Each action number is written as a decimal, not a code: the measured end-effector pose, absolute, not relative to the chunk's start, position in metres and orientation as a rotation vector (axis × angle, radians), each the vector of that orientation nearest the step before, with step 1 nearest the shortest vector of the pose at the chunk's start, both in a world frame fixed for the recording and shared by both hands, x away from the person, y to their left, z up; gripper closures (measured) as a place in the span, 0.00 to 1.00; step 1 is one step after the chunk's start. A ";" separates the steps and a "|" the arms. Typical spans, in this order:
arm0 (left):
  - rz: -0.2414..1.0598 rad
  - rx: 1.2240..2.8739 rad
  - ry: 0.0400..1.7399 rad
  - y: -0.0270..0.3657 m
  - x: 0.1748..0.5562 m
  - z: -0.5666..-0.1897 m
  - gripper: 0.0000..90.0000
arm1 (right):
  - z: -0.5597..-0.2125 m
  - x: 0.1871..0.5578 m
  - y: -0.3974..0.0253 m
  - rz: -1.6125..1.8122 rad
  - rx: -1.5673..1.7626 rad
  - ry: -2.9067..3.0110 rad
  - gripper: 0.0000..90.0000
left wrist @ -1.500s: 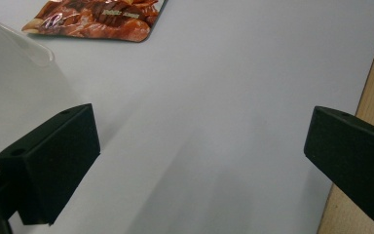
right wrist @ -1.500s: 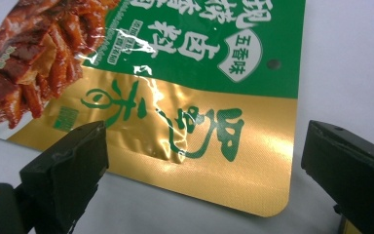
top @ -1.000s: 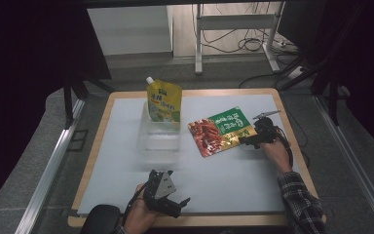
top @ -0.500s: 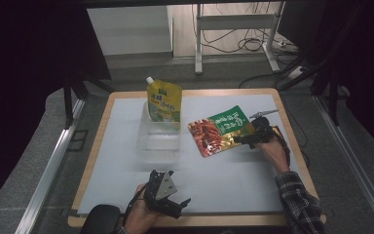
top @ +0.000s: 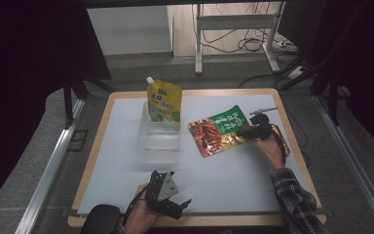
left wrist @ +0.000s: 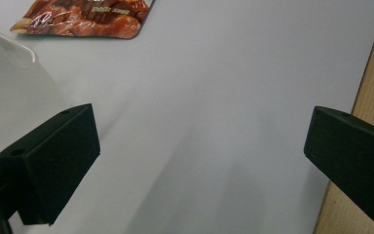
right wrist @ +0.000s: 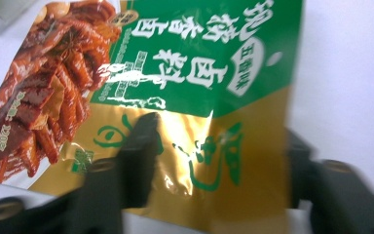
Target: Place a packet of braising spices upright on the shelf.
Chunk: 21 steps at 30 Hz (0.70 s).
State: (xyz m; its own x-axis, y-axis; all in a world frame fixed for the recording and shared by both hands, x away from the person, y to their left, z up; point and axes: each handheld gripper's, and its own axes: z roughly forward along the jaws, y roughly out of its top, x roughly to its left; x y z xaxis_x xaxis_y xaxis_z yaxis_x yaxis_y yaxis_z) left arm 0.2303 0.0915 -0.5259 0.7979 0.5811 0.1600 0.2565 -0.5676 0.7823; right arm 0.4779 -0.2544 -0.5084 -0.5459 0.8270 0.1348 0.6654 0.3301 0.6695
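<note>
Between the right gripper's [right wrist: 214, 161] part-open fingers [right wrist: 136, 146] lies the flat, glossy green-and-gold foil snack pouch [right wrist: 175, 97], probably light, floppy and slippery; its gold edge suits pinching.

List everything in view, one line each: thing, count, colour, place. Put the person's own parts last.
Snack packet: one, green, gold and red-brown, lying flat right of the table's centre.
Spouted pouch: one, yellow-green with a white cap, upright at the far end of the clear container.
Clear container: one, transparent, at the table's centre-left.
Table mat: one, white, covering the table top.
Table: one, wooden edge around the mat.
Left tool: one, black, at the near edge, jaws wide apart over bare mat.
Right tool: one, black, at the snack packet's right edge, a jaw on either side of its gold corner.
Plaid sleeve: one, dark, at lower right.
</note>
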 end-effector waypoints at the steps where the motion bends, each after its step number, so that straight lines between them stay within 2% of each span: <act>1: 0.519 2.182 0.616 0.091 0.230 -0.526 0.00 | -0.508 0.478 -0.255 1.022 1.356 2.356 0.68; 6: 0.523 2.174 0.618 0.092 0.230 -0.525 0.00 | -0.510 0.476 -0.252 0.983 1.298 2.339 0.96; 9: 0.525 2.173 0.618 0.092 0.230 -0.525 0.00 | -0.507 0.474 -0.249 0.987 1.267 2.334 0.99; 21: 0.534 2.168 0.623 0.094 0.230 -0.524 0.00 | -0.488 0.469 -0.247 1.049 1.234 2.306 0.99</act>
State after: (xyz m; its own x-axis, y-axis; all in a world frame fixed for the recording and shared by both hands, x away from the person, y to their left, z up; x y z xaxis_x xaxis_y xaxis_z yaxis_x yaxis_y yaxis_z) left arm 0.2303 0.0936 -0.5241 0.7898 0.5909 0.1647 0.2530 -0.5584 0.7901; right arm 0.4688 -0.2469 -0.4877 -0.5743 0.8166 0.0575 0.5798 0.3562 0.7328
